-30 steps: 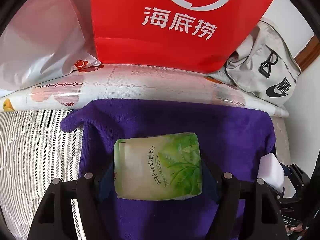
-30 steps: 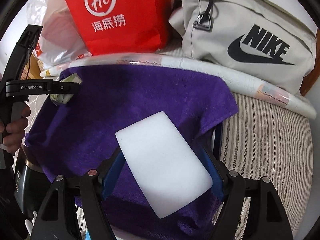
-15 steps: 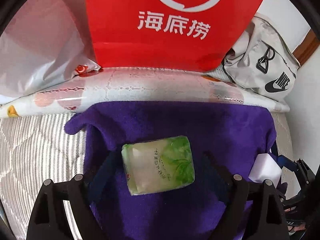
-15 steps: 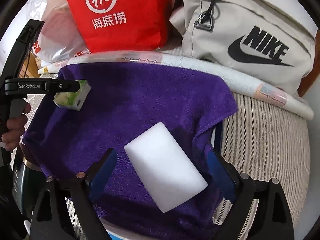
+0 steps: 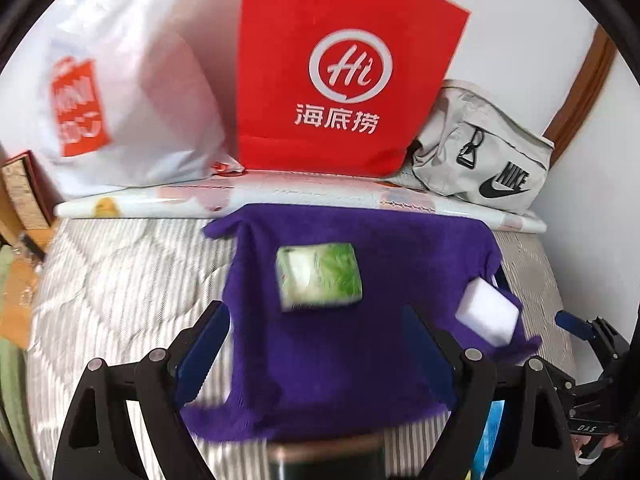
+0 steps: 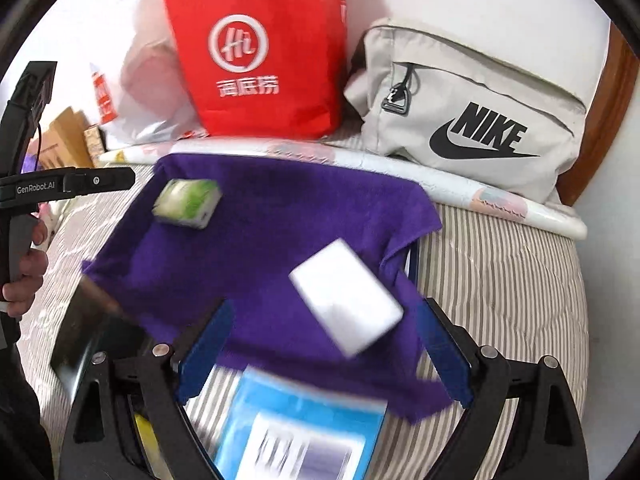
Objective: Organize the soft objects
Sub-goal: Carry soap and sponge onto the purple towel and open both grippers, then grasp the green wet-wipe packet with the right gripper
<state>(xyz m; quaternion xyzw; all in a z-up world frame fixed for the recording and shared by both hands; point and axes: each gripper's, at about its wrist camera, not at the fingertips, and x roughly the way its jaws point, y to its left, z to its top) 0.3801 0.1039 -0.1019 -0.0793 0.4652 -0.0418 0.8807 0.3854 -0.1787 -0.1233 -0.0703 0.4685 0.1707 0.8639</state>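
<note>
We see the green tissue pack (image 5: 319, 277) and the white sponge (image 6: 345, 295) lying apart on the purple towel (image 5: 328, 344) spread over the striped bed. Our left gripper (image 5: 316, 334) and right gripper (image 6: 320, 344) both stand wide, holding nothing.

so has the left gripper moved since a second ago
Yes. The left gripper has pulled back and up from the tissue pack, which lies free on the purple towel.
</note>
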